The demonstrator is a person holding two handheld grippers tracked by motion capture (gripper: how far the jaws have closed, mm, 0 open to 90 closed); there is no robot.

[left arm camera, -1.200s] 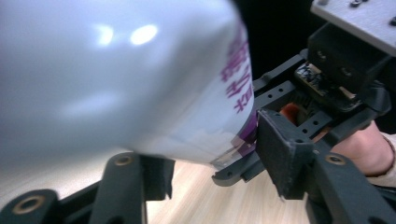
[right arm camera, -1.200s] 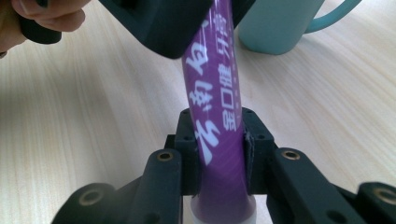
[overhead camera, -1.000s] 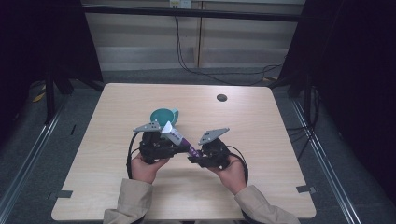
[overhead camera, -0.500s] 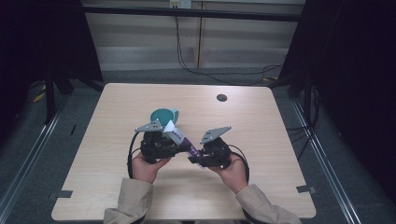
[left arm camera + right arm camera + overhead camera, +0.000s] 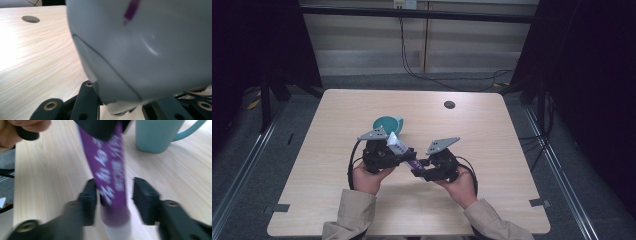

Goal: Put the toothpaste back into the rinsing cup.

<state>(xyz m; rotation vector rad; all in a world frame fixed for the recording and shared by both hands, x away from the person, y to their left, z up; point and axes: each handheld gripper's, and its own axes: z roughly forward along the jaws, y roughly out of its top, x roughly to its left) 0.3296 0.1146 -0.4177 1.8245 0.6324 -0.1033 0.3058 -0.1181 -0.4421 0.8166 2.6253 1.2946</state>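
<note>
Left gripper clamps the purple-and-white plastic tube; right gripper, jaws spread around its cap end, should close next.

The tube is purple with white letters on it, and its flat end is pale grey-white with one thin purple line. Its cap end is white. The mug is teal, inside and outside. The table is light wood with a fine grain pattern, and it has one small dark round hole. Both grippers are black, the left gripper and the right gripper, each with a grey plate on top. The sleeves are beige.
</note>
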